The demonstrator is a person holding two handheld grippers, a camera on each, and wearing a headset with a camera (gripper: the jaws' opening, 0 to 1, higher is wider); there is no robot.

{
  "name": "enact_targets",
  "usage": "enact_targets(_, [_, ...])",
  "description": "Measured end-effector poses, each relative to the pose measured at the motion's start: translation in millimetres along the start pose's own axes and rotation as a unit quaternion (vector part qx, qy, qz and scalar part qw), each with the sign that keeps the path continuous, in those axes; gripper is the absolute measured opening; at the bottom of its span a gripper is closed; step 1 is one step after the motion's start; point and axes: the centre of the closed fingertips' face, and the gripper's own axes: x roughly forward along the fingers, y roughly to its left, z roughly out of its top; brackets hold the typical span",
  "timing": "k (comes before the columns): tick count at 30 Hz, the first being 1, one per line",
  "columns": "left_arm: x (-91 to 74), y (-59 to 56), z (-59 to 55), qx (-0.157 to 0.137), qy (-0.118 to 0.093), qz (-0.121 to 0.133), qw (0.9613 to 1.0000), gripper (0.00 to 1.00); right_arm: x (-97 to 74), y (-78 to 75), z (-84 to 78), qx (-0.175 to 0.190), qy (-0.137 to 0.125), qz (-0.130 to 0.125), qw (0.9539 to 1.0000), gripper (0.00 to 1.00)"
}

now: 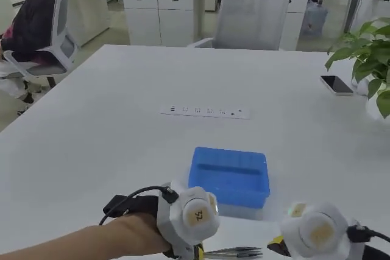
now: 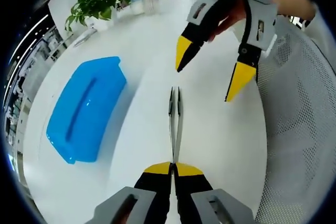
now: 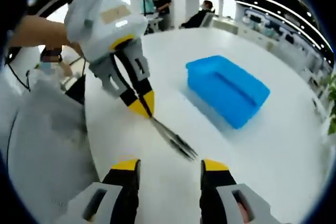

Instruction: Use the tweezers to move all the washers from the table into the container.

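The left tool [image 2: 172,169] is pinched tight on the handle end of the slim metal tweezers [image 2: 175,119]. Their two points reach out close above the white worktop [image 1: 122,138] (touching it or not, I cannot tell) and aim at the right tool [image 3: 170,166]. That tool's yellow-tipped jaws stand spread wide with nothing between them, just off the tweezer points. The blue rectangular plastic container [image 1: 230,178] sits on the worktop just beyond both tools, nearer the left one. Farther back a white power strip [image 1: 205,112] lies flat across the middle. A dark phone [image 1: 336,84] rests near the right edge beside a leafy green plant [image 1: 365,53]. A grey mesh office chair [image 1: 253,19] stands at the far side, and a person [image 1: 33,22] sits at the far left.
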Motion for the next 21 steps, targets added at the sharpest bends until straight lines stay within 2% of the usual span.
enact_targets(1, [1.2, 0.1, -0.4, 0.000, 0.001, 0.000, 1.0000, 0.00, -7.1, -1.7, 3.1, 0.021, -0.019, -0.006, 0.9996, 0.45])
enact_targets(4, [3.3, -0.3, -0.5, 0.020, 0.004, 0.007, 0.9998, 0.00, -23.6, -7.2, 7.3, 0.057, -0.046, -0.022, 0.9971, 0.48])
enact_targets(6, [2.8, -2.3, -0.3, 0.015, 0.004, 0.010, 0.9998, 0.00, -35.1, -10.6, 11.7, 0.077, -0.067, -0.033, 0.9943, 0.51])
enact_targets(8, [4.1, 2.8, -0.9, -0.007, -0.002, 0.033, 0.9994, 0.02, -45.5, -15.4, 15.4, 0.089, -0.086, -0.044, 0.9913, 0.52])
enact_targets(10, [2.4, 10.9, -1.1, -0.024, -0.019, 0.062, 0.9976, 0.11, -52.3, -16.3, 14.5, 0.087, -0.086, -0.053, 0.9910, 0.53])
enact_targets(11, [-0.4, 11.0, -3.5, -0.056, -0.029, 0.067, 0.9958, 0.14, -54.3, -16.4, 14.4, 0.085, -0.087, -0.058, 0.9909, 0.53])
enact_targets(12, [-1.6, 11.8, -5.7, -0.069, -0.032, 0.069, 0.9947, 0.17, -56.4, -15.9, 14.4, 0.082, -0.087, -0.064, 0.9908, 0.54])
enact_targets(14, [-7.9, 19.7, -13.1, -0.105, -0.036, 0.097, 0.9891, 0.29, -59.2, -14.6, 14.3, 0.079, -0.091, -0.069, 0.9903, 0.55])
enact_targets(16, [-13.1, 17.6, -21.0, -0.148, -0.042, 0.097, 0.9833, 0.43, -60.5, -13.0, 13.1, 0.077, -0.091, -0.072, 0.9902, 0.57])
enact_targets(17, [-15.8, 20.5, -24.7, -0.171, -0.052, 0.107, 0.9781, 0.49, -60.7, -12.6, 11.3, 0.076, -0.090, -0.074, 0.9903, 0.57])
enact_targets(18, [-18.2, 19.9, -27.7, -0.186, -0.056, 0.109, 0.9749, 0.54, -60.4, -13.0, 9.5, 0.075, -0.088, -0.074, 0.9904, 0.57])
enact_targets(19, [-22.7, 19.4, -33.0, -0.212, -0.060, 0.112, 0.9689, 0.58, -59.7, -12.5, 6.9, 0.075, -0.086, -0.074, 0.9907, 0.58])
enact_targets(21, [-31.3, 22.0, -35.7, -0.244, -0.082, 0.130, 0.9574, 0.65, -60.1, -12.6, 3.9, 0.074, -0.082, -0.077, 0.9909, 0.60])
